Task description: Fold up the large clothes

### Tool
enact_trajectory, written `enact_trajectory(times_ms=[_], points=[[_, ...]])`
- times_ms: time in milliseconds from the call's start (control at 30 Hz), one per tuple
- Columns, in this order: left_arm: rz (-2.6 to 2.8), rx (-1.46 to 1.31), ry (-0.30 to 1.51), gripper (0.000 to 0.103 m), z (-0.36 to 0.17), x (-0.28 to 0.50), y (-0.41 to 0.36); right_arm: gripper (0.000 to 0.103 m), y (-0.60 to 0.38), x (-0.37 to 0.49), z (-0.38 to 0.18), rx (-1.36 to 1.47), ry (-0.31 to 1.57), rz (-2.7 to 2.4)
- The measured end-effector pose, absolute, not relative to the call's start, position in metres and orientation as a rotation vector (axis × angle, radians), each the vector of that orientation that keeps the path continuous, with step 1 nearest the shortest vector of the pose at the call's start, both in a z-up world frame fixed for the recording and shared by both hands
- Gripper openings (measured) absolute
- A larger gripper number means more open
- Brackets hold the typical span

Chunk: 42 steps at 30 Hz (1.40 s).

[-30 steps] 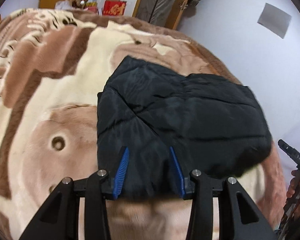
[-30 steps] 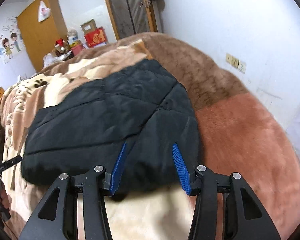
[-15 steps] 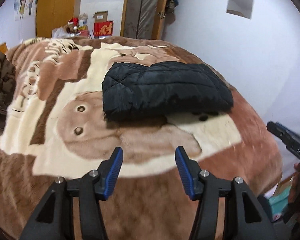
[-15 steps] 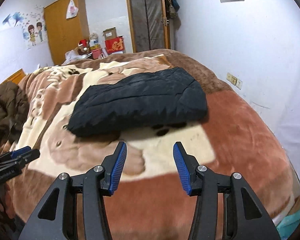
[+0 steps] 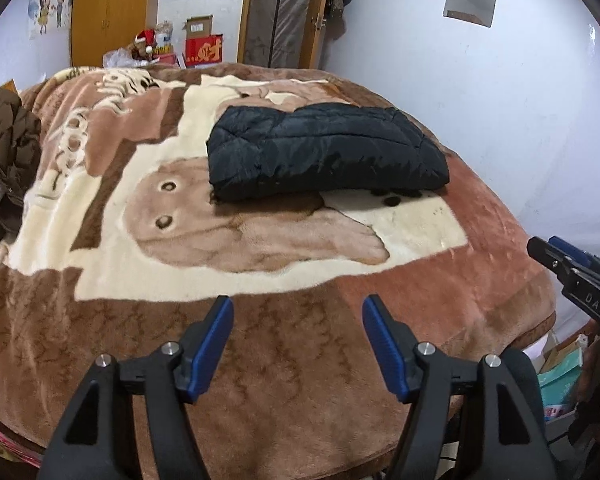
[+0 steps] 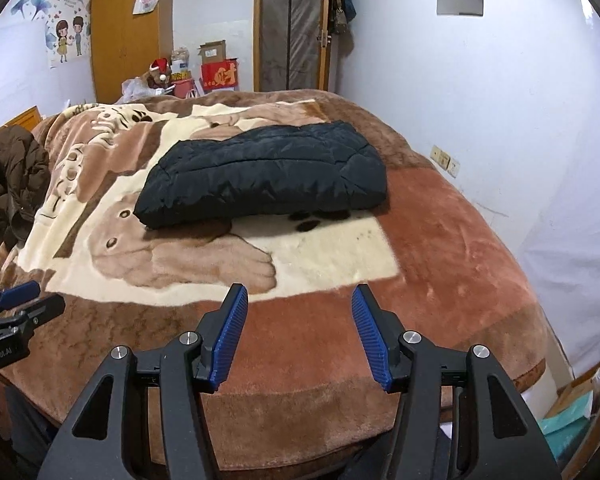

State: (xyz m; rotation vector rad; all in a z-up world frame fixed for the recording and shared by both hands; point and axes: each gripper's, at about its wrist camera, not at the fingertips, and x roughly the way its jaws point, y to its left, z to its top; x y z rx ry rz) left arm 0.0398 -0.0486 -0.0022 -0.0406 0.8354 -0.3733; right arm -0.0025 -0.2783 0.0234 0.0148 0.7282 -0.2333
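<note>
A black quilted jacket (image 5: 324, 150) lies folded into a thick rectangle on the far half of the bed; it also shows in the right wrist view (image 6: 264, 174). My left gripper (image 5: 298, 312) is open and empty, held over the near edge of the bed, well short of the jacket. My right gripper (image 6: 300, 300) is open and empty too, also back over the near edge. Each gripper shows at the side of the other's view: the right one (image 5: 572, 268) and the left one (image 6: 16, 304).
The bed carries a brown and cream plush blanket (image 5: 260, 248) with an animal print. A brown puffy coat (image 6: 8, 184) lies heaped at the bed's left edge. A white wall (image 6: 520, 100) runs close along the right. A wardrobe (image 6: 128, 36), boxes (image 6: 218, 72) and a door (image 6: 290, 28) stand behind.
Both grippers have pulled back from the folded jacket to the near edge of the bed and risen. The jacket stays folded in place. Both remain open.
</note>
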Motion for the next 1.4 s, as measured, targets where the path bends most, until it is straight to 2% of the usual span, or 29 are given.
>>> enact_trajectory(times_ms=[1400], points=[[-0.351,-0.038,0.860,0.069,-0.002,0.044,-0.049,0.055,-0.289,0.003,0.016,-0.001,0.769,-0.229]])
